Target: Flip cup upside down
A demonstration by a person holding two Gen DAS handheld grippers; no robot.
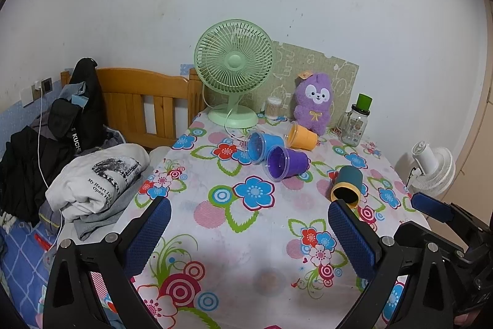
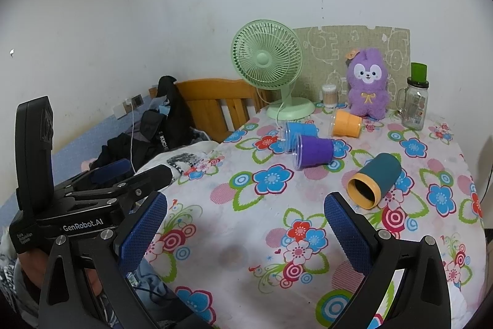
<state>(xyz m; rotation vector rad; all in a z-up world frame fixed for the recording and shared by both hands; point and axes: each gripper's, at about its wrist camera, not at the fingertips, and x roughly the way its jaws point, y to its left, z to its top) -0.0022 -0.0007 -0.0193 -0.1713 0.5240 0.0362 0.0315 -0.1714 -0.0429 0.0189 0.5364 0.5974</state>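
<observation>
Several cups lie on their sides on the floral tablecloth [image 1: 246,236]: a teal cup with a yellow rim [image 1: 346,184], a purple cup [image 1: 286,162], a blue cup [image 1: 263,145] and an orange cup [image 1: 302,136]. In the right wrist view they are the teal cup [image 2: 374,181], purple cup [image 2: 314,151], blue cup [image 2: 300,131] and orange cup [image 2: 346,122]. My left gripper [image 1: 249,236] is open and empty over the table's near part. My right gripper [image 2: 245,230] is open and empty, just short of the teal cup's mouth.
A green desk fan [image 1: 234,73], a cotton swab jar [image 1: 273,107], a purple plush toy [image 1: 312,102] and a glass jar with a green lid [image 1: 356,122] stand at the table's back. A bed with clothes [image 1: 98,178] lies left. A white fan [image 1: 431,168] stands right.
</observation>
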